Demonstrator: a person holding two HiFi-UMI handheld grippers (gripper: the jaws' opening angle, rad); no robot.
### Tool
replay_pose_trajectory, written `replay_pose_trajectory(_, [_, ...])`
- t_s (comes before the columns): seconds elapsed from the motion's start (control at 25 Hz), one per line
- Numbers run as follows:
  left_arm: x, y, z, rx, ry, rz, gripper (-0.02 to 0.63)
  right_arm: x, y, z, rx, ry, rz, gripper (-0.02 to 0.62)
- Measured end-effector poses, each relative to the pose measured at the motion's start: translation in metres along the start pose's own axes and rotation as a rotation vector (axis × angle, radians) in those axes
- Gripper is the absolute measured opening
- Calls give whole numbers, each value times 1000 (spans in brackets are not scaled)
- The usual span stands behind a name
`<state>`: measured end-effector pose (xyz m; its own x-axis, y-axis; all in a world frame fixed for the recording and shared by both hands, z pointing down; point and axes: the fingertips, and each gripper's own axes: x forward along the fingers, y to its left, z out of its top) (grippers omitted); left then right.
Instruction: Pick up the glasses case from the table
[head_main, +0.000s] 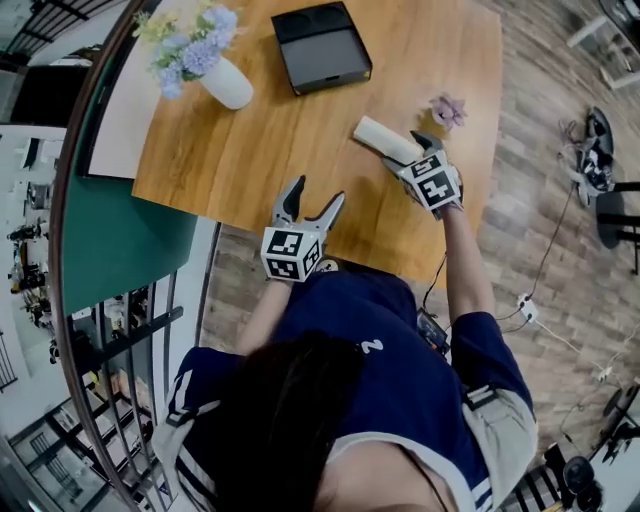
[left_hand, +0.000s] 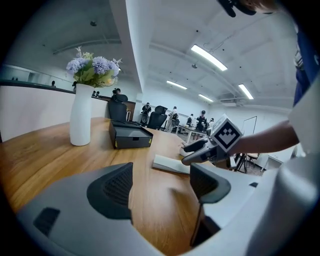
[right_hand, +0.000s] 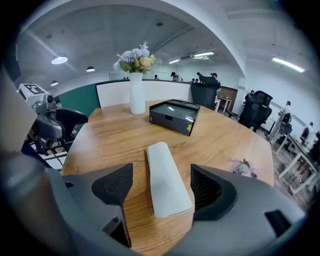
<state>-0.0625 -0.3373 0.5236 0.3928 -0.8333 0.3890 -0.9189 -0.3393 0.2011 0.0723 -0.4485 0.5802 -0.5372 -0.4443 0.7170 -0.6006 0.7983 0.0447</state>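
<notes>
While spread, right tongs (right_hand: 161, 175) (astride case (right_hand: 165, 192))

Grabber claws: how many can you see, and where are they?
2. The left gripper hovers open and empty over the near edge of the table. The right gripper is open, one jaw on each side of the glasses case. None look hidden.

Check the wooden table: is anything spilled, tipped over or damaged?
Nothing is spilled or broken. The white vase of flowers stands upright; the black rectangular box and pale oblong glasses case lie flat. A small pink flower lies loose on the wooden table, away from the vase.
</notes>
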Motion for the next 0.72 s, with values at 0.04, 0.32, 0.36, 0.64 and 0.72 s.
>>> replay_pose_trajectory(0.04, [0, 3, -2, -7, 5, 15, 354, 8, 1, -3, -4, 21, 22, 367])
replay_pose_trajectory(0.32, [-7, 17, -9, -27, 30, 89, 354, 48, 6, -15, -73, 141, 152, 397])
replay_pose_trajectory(0.36, [-9, 20, -9, -28, 31, 101, 354, 53, 5, -17, -81, 158, 162, 400])
replay_pose_trajectory(0.64, [-20, 27, -15, -55, 40, 158, 354, 75, 3, -29, -96, 233, 215, 411])
replay_pose_trajectory(0.72, [-19, 26, -16, -59, 45, 160, 354, 76, 2, -25, -99, 227, 225, 408])
